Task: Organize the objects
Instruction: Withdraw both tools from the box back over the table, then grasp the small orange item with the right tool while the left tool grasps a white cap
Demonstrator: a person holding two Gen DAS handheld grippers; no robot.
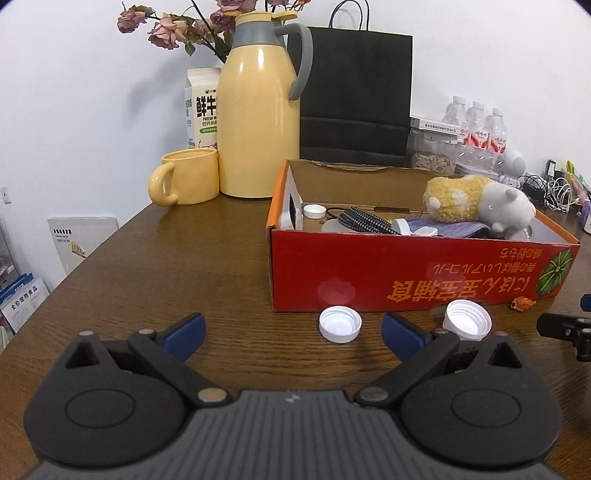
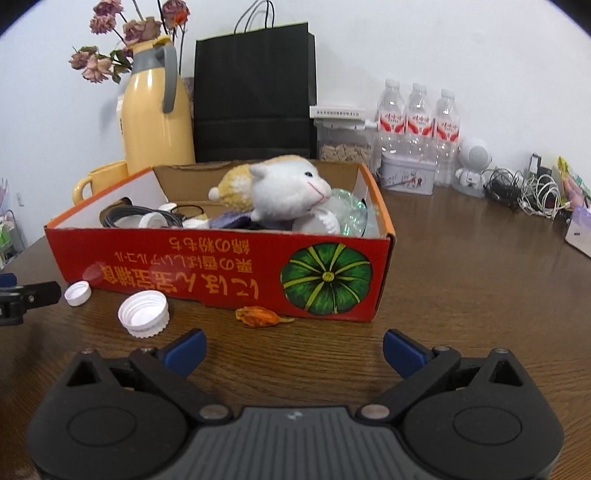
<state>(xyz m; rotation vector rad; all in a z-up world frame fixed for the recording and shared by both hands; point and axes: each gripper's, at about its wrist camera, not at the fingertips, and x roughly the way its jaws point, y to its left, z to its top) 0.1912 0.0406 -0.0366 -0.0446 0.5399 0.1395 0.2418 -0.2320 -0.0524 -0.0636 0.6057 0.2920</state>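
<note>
Leftmost on the wooden table stands a yellow mug, touching or nearly touching the tall yellow thermos just to its right, with a milk carton and dried roses behind them. Next comes a black paper bag, and in front of it the red cardboard box, printed with a green pumpkin. Inside the box lie a plush toy, a coiled cable and a few white caps; what sits under the toy looks like crumpled clear plastic, though the view there is poor.

On the bare table just before the box's front wall rest two loose white caps, both open side up: a small cap to the left and a larger cap to its right. A dried orange flower lies further right, close against the box.

The left gripper hangs low over the table with its blue-tipped fingers spread wide and nothing between them; the small cap lies just ahead of the gap. The right gripper is likewise fully spread and empty, facing the dried flower.

Further right stand three water bottles, a tin and tangled cords.
</note>
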